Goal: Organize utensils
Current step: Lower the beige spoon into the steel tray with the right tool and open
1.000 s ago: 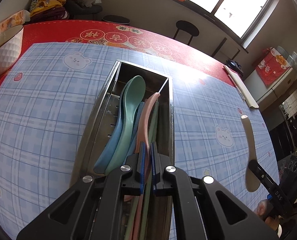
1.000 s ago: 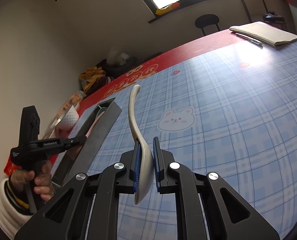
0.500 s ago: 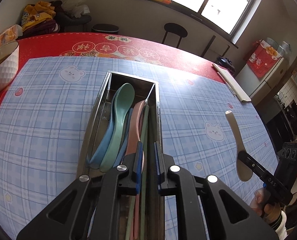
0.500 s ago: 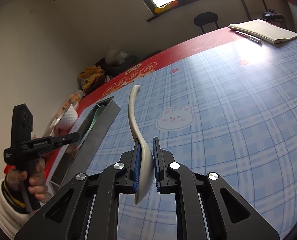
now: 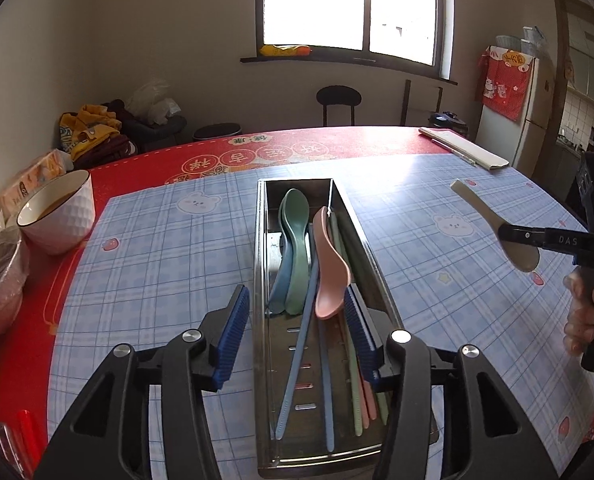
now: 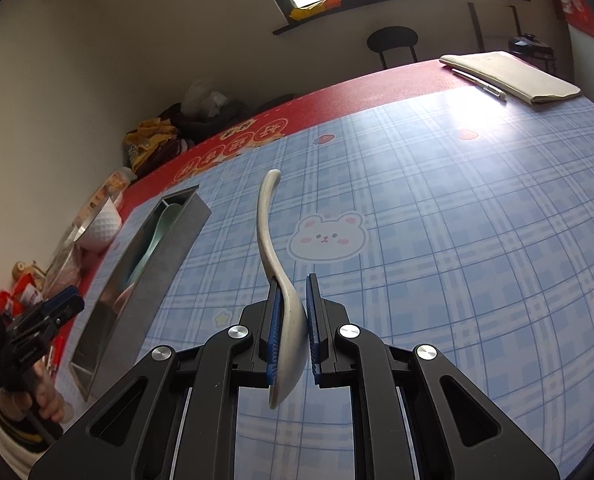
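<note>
A blue checked cloth [image 5: 157, 272] with bears covers the red tabletop [image 5: 337, 144], with a window [image 5: 349, 4] behind. The left gripper [image 5: 297, 334] is wide open over the metal tray [image 5: 259, 280] of spoons mid-table. The right gripper [image 6: 293, 320] squeezes the white spoon [image 6: 267, 216] above the cloth. The white bowl [image 5: 57, 216] sits at the left edge; what's inside is hard to see.

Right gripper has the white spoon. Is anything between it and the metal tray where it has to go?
Nothing visible lies on the tablecloth between the white spoon and the metal tray. The right gripper holds it above bare cloth. The open left gripper hangs over the tray's near end, its far end is free.
</note>
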A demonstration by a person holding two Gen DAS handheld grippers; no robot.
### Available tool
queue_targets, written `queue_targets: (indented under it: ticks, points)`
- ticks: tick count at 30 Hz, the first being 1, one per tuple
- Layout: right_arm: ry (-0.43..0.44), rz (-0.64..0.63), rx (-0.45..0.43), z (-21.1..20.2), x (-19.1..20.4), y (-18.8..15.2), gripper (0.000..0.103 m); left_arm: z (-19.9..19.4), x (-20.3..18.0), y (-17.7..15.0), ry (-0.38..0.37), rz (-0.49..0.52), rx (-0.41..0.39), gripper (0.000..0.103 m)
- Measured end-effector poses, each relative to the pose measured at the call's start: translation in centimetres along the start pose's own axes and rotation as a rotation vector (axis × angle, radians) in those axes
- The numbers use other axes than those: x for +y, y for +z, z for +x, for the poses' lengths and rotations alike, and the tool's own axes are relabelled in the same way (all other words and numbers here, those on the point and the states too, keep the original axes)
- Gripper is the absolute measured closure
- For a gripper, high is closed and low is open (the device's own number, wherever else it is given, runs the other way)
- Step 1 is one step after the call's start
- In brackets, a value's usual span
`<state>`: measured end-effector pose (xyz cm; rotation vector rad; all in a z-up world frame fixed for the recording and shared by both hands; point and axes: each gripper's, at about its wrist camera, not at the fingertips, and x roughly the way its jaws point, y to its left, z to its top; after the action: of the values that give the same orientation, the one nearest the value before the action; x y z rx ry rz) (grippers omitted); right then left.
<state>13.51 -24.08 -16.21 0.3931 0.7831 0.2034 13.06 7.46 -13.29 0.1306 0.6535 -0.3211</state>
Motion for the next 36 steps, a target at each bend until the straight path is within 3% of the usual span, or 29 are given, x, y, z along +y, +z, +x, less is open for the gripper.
queue_targets:
  ticks: [7,10,18,26,36]
  points:
    - [-0.012,0.067,0.024,0.5,2.3,0.6,0.091,-0.7,0.7,-1.4,0.027,0.02,-0.056,0.017]
    - [-0.007,0.114,0.037,1.2,3.6,0.7,0.091,-0.9,1.2,-1.7,0.034,0.002,-0.071,0.013]
    - [0.033,0.149,0.069,3.3,9.8,1.8,0.091,-1.6,3.4,-1.9,0.018,-0.087,-0.115,0.006]
    - [0.048,0.13,0.126,6.2,15.9,2.6,0.091,-2.0,5.2,-2.2,-0.027,-0.169,-0.139,0.006]
    - [-0.028,0.251,0.162,9.7,17.0,1.9,0.091,-2.7,6.6,-2.6,-0.04,-0.244,-0.157,0.006]
